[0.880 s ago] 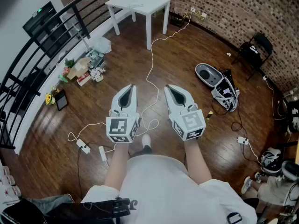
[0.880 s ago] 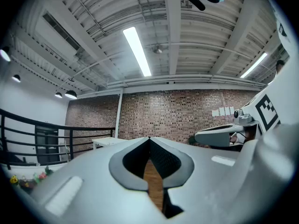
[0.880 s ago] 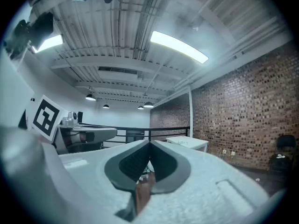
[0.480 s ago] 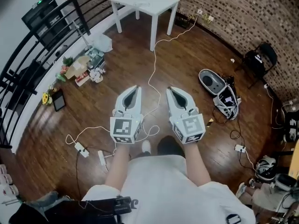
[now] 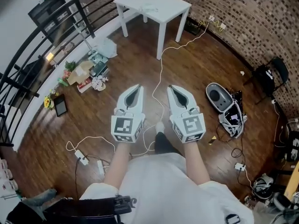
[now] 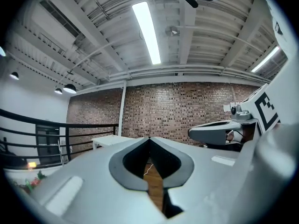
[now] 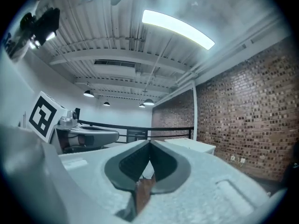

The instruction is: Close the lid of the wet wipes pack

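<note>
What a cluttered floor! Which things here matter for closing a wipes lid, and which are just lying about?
For the job: left gripper, right gripper, both shut and empty; white table ahead, with a small pale item, unidentifiable.
Lying about: white cable, power strip, cardboard box, black chair.

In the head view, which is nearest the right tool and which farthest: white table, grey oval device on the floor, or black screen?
1. Grey oval device, on the floor just right of the right tool.
2. White table, straight ahead, farther off.
3. Black screen, far upper left.
</note>
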Motion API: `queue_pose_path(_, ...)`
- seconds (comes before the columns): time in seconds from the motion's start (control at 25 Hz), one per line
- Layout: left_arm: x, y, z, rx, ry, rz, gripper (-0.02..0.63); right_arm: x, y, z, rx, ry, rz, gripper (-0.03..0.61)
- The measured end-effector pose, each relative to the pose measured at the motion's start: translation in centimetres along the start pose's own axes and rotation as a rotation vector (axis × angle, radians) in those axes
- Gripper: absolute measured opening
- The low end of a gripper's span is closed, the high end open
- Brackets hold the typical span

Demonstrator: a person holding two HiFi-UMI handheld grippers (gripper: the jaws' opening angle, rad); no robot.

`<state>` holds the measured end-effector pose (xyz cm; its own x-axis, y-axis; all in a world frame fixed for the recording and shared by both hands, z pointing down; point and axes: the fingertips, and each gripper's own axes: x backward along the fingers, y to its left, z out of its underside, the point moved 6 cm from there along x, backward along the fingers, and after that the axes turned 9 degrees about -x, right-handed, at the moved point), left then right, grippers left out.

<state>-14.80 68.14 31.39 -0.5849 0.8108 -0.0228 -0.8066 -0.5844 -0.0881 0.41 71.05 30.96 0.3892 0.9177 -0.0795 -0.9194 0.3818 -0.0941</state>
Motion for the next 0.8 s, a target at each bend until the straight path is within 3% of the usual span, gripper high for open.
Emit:
queue_pose_path(0.28, -12.5, 3.8, -2.7, -0.028, -0.036, -0.06, 0.015, -10.2, -10.4, -4.9, -0.014, -0.063, -0.056, -0.011)
queue_pose_path(0.48, -16.8, 6.0, -1.7, -0.039, 0.01, -0.139, 0.015, -15.0, -15.6, -4.7, -0.07, -0.05, -0.07, -0.011)
queue_pose_path(0.68, -18.9, 9.6, 0.4, -0.007, 0.06, -0.192, 0.015, -19.8, -16.3, -2.2, -0.094, 0.036, -0.118, -0.011)
queue_pose_path(0.8, -21.7, 12.2, 1.2, 0.0, 0.056, -0.184, 0.015, -23.4, -16.5, -2.0, -0.082, 0.042, -0.131, -0.011)
